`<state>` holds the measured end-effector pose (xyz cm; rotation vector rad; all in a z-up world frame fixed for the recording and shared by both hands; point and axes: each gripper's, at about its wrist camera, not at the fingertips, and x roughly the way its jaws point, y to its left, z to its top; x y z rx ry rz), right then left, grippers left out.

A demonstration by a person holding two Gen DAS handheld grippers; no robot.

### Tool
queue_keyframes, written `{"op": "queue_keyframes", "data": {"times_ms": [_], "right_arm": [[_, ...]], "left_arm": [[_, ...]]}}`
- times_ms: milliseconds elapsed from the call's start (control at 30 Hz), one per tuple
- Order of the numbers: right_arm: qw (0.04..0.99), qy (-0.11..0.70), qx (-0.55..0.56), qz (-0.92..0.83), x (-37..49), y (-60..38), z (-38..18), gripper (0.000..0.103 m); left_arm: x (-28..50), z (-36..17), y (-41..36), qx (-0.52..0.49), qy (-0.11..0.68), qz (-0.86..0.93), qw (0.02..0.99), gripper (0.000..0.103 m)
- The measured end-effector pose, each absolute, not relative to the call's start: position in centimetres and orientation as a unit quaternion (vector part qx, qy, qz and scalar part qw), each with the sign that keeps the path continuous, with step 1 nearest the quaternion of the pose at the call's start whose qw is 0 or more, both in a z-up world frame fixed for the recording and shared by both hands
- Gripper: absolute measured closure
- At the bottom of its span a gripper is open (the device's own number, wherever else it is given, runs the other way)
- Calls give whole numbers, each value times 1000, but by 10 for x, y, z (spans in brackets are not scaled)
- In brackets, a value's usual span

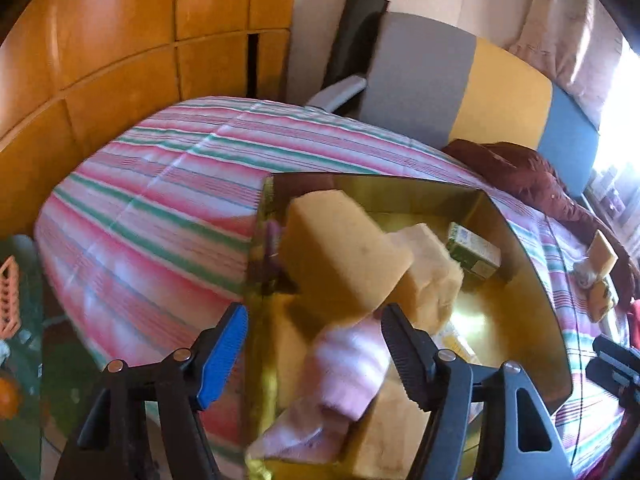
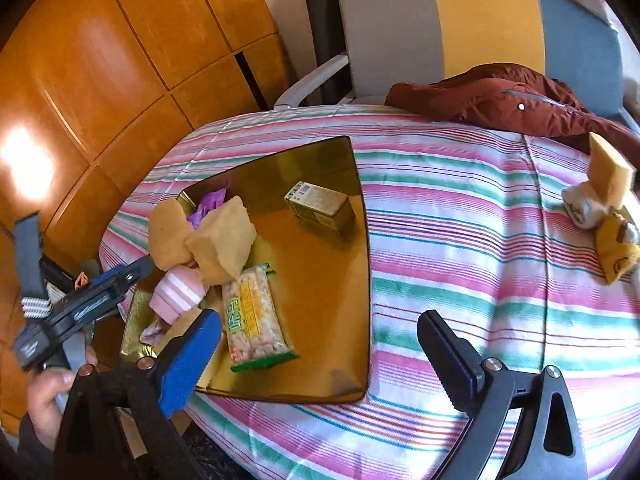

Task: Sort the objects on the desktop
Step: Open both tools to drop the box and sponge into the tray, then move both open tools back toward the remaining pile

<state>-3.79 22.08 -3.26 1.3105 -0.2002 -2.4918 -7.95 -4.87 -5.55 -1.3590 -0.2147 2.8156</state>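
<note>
Shiny gold rectangular tray [image 2: 320, 384] sits on the striped pink-green-white tablecloth [image 2: 460, 280]. In it: two yellow sponge blocks [image 2: 222, 240], rolled pink-white striped cloth [image 2: 178, 292], clear-wrapped snack pack [image 2: 252, 320], small green carton [image 2: 320, 204]. Left gripper [image 1: 312, 354] jaws wide over the cloth, pads clear. Right gripper [image 2: 320, 360] wide, empty, above the tray's near edge.

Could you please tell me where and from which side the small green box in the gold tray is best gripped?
Grip the small green box across its two long side faces, coming from above. It lies flat and alone on the gold tray, clear of the sponges and the snack packet, so nothing blocks its sides. The open right hand-held gripper probably looks the better placed for it.
</note>
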Motion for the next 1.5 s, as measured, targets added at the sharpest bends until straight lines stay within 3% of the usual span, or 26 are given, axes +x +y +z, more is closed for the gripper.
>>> {"op": "queue_keyframes", "data": {"times_ms": [167, 600, 1167, 1500], "right_arm": [[139, -63, 459, -875, -31, 226, -33, 3], [74, -91, 455, -883, -16, 277, -43, 3], [-24, -134, 459, -878, 19, 370, -57, 1], [-90, -173, 449, -872, 31, 460, -36, 0]], "left_arm": [[-117, -48, -31, -423, -120, 894, 88, 31], [-91, -30, -23, -391, -128, 906, 97, 24], [-44, -22, 65, -405, -62, 884, 226, 25], [-15, -8, 130, -397, 1, 861, 317, 24]]}}
